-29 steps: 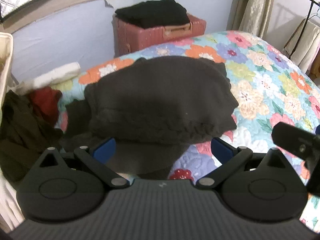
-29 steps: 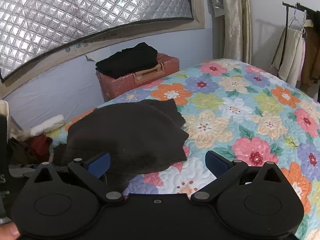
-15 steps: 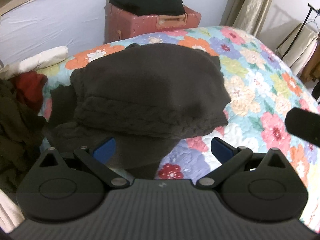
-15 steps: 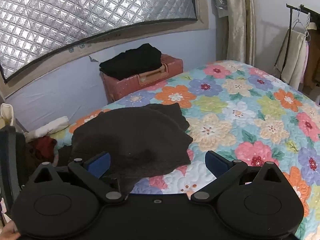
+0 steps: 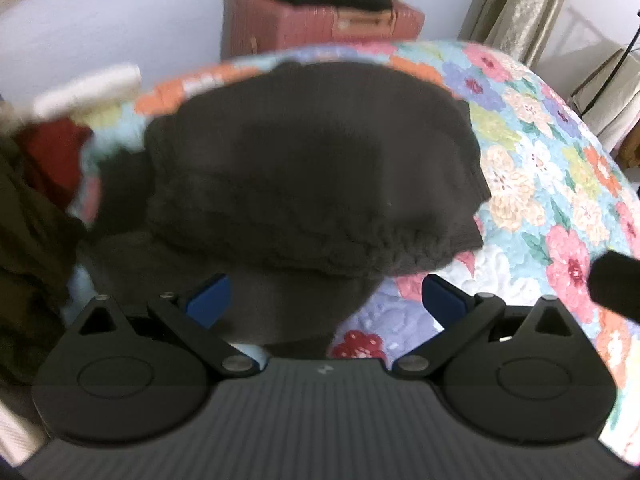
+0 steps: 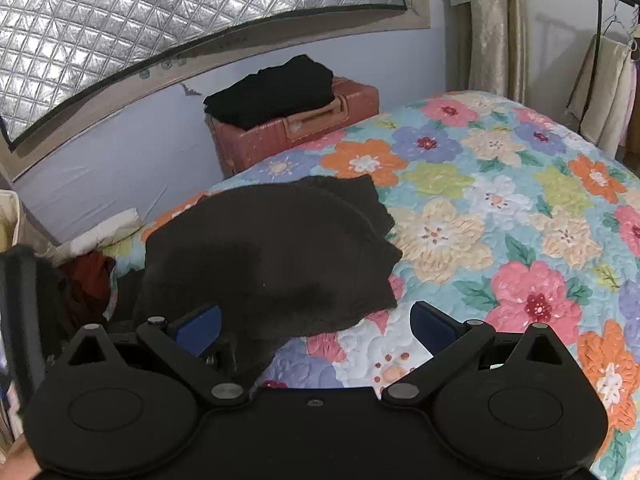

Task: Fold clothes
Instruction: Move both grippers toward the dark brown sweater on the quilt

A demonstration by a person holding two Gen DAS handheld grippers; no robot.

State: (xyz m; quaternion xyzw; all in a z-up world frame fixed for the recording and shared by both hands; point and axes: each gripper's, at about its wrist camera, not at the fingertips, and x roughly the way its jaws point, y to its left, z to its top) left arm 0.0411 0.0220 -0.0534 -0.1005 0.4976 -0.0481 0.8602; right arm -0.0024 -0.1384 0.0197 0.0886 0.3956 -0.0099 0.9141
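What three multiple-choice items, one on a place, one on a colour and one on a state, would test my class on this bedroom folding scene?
1. Where does the folded black clothing lie?
A. on the ribbed pink suitcase
B. on the floral quilt
C. on the clothes rail

2. What colour is the knitted sweater on the quilt?
A. white
B. dark brown
C. red

3. How do the right gripper jaws stand?
A. shut on the sweater
B. open, holding nothing
C. shut on the quilt

Answers:
1 A, the black pile sits on the suitcase top.
2 B, the knit looks dark brown in both views.
3 B, the blue pads stand wide apart.
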